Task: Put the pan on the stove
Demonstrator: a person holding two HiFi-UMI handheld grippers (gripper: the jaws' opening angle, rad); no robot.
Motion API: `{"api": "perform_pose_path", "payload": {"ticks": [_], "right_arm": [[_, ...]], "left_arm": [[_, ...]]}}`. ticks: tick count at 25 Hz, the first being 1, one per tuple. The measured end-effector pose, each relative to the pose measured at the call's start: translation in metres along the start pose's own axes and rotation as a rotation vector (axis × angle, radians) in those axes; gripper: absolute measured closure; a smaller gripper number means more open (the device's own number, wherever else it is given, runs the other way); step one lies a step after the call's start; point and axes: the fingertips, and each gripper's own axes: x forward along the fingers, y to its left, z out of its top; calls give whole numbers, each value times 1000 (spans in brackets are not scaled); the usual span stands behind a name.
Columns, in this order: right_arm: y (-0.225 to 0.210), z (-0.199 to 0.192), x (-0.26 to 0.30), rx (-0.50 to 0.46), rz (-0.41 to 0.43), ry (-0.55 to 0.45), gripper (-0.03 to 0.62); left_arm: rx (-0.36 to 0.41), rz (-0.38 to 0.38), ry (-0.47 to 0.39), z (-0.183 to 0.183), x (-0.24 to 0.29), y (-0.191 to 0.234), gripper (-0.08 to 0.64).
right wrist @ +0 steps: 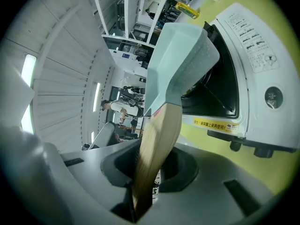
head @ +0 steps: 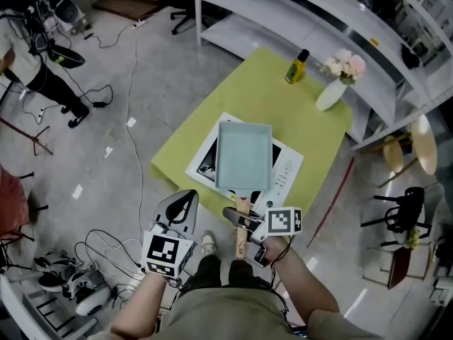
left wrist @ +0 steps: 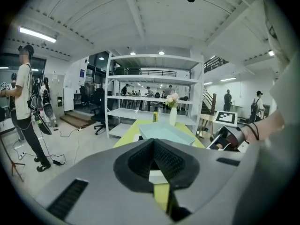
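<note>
Right claw [right wrist: 142,198] around half-hidden pan handle [right wrist: 158,137]

Bottle [head: 297,66] and vase [head: 330,94] block the table's [head: 241,91] far corner; left side bare.

Seen from above, I hold two grippers, a left gripper [head: 182,202] and a right gripper [head: 239,217], and there is one pan [head: 243,154], one stove [head: 287,172], one table [head: 311,119], one bottle [head: 297,66], one vase [head: 331,94], one shelf unit [head: 283,6] and one person [head: 35,76] standing.
</note>
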Motion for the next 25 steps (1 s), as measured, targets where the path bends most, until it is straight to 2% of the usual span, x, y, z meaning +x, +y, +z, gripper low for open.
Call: {"api": "perform_pose_path", "payload": {"ticks": [9,14,22,25], "right_arm": [[-17,1,11,46,9,3,499],[-24,-2,16,40,-6,-8,497],[-23,4,20,109,69,-57,480],[-24,6,18,119,90,-75,452]], "left_arm": [[-22,-14,32,-16,10,-1,554],[-32,-23,48,-23,11,-1,554],[-68,-27,82,-36,10,-4,554],[-73,-33,81,-39,10,-7,554]]}}
